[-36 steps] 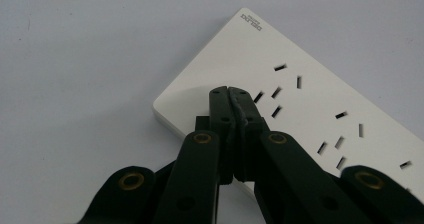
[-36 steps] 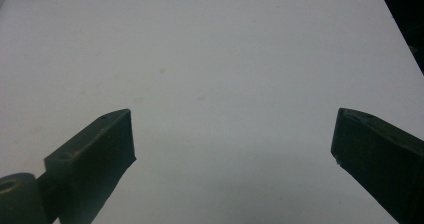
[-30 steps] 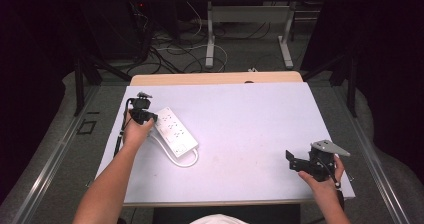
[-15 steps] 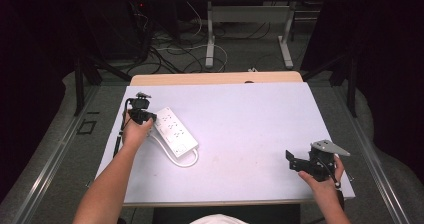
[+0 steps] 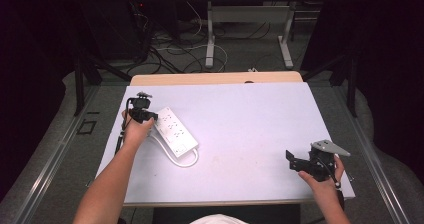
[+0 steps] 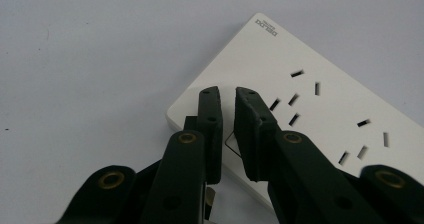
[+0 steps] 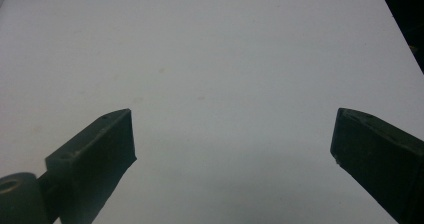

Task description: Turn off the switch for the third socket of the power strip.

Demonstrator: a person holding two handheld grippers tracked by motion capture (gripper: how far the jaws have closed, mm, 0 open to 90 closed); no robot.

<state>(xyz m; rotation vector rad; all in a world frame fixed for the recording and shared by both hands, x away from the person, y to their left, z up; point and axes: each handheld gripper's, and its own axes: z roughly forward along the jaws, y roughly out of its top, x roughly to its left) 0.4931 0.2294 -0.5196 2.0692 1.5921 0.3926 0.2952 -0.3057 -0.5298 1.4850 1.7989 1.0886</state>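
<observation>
A white power strip point(image 5: 175, 131) lies at an angle on the left part of the white table point(image 5: 250, 109), and its white cord point(image 5: 182, 161) loops at the near end. My left gripper point(image 5: 149, 116) is at the strip's far end. In the left gripper view its fingertips point(image 6: 210, 96) hover over the end of the power strip point(image 6: 320, 109). The jaws have just been opening to a narrow gap, with nothing gripped between them. My right gripper point(image 5: 292, 161) rests near the front right corner. It stands wide open point(image 7: 232, 134) over bare table.
Beyond the table's far edge stand a tan board point(image 5: 215, 78), the metal legs of another table point(image 5: 210, 39) and loose cables point(image 5: 170, 49) on the floor. Dark curtains close in both sides.
</observation>
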